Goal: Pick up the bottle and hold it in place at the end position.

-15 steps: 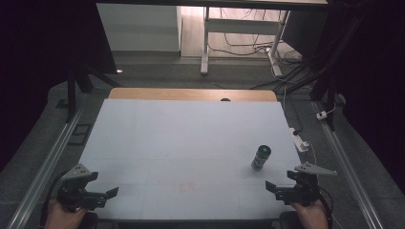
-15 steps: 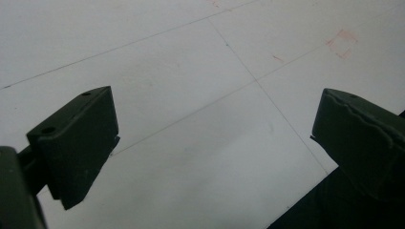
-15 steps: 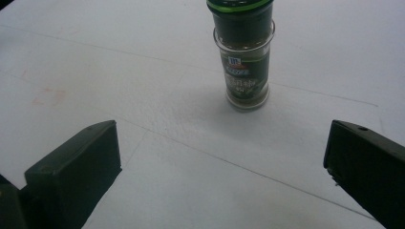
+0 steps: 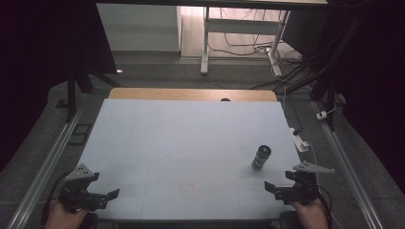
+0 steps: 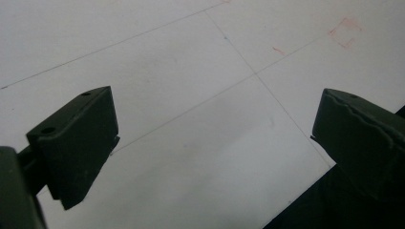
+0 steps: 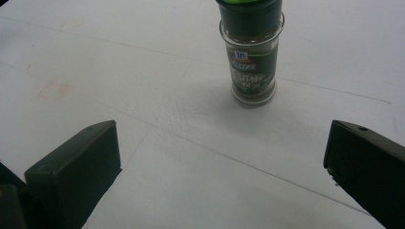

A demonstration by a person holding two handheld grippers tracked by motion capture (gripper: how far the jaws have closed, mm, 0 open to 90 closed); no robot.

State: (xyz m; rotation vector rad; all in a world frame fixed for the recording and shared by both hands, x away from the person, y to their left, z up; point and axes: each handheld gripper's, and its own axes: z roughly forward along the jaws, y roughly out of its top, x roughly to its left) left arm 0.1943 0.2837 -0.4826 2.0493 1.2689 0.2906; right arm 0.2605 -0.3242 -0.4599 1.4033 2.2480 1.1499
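Nothing moved; McCormick spice jar (image 6: 250,57) upright

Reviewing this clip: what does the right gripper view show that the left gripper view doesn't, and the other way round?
Right gripper view alone: an upright spice jar with a green cap, standing ahead of the open jaws, with a faint reddish smudge off to the left. Left gripper view alone: red pen marks and the table's near edge beside one jaw. Both share the white table surface with thin lines, and wide-open black jaws.

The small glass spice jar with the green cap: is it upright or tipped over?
Upright. The small glass spice jar with the green cap stands on its base on the white table, cap on top.
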